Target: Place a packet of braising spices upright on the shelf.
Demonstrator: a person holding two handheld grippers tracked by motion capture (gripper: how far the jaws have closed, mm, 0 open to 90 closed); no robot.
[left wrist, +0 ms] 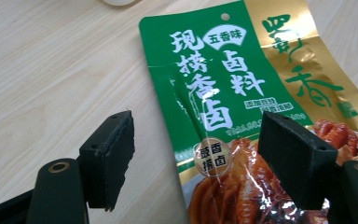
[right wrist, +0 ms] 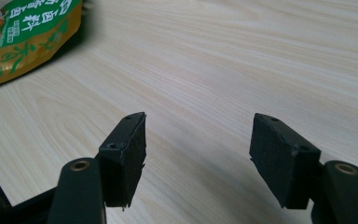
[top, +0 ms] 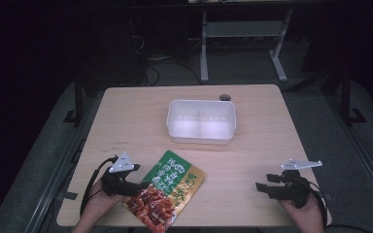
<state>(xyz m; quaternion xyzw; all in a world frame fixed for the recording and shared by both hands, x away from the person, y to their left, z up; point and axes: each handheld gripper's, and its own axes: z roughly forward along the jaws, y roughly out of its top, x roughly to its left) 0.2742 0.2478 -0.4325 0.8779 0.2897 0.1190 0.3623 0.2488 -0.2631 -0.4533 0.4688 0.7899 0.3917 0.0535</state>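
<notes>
A green and gold food pouch (top: pixel 167 193) with a picture of braised meat lies flat on the wooden table (top: pixel 126 126) near its front edge. My left gripper (top: pixel 133 187) sits at the pouch's left edge with jaws wide apart. In the left gripper view the pouch (left wrist: pixel 242 102) lies under and ahead of my left gripper (left wrist: pixel 205 158), one jaw over the bare wood and the other over the pouch, pads not pressing on it. My right gripper (top: pixel 264 187) rests open at the front right of the table, nothing between its jaws (right wrist: pixel 198 158). The pouch's corner (right wrist: pixel 23 37) shows far off to its left.
A white two-compartment plastic container (top: pixel 201 121) stands at the middle back of the table, and it looks empty. A small dark round hole (top: pixel 225 97) sits behind it near the back edge. Desk legs and cables lie on the floor beyond the table.
</notes>
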